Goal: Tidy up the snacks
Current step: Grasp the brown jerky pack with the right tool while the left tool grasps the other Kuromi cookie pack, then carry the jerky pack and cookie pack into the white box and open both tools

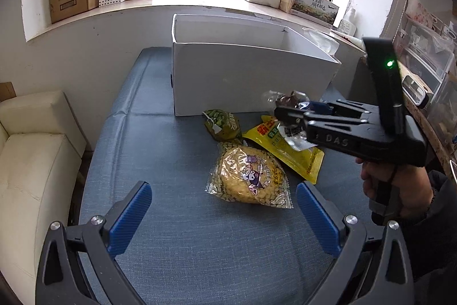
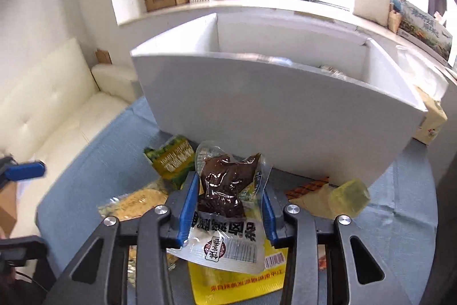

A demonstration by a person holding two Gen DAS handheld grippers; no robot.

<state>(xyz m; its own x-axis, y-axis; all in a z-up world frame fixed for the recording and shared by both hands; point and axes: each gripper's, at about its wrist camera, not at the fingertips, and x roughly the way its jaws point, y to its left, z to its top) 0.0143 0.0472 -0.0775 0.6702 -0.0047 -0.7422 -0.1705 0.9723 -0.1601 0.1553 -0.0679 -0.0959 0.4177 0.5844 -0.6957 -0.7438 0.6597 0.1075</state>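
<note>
up front, the right gripper (image 2: 230, 200) clamps a glossy, crinkled clear pouch of dark meat (image 2: 225, 190) above the yellow bag (image 2: 228, 282), near the white box (image 2: 271, 116); left gripper (image 1: 224, 207) gapes wide, empty.

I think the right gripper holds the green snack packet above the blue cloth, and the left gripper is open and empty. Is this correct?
Not quite. The right gripper is shut on the clear packet of dark brown snack, as the right wrist view shows. The green snack packet lies on the blue cloth. The left gripper is indeed open and empty.
</note>
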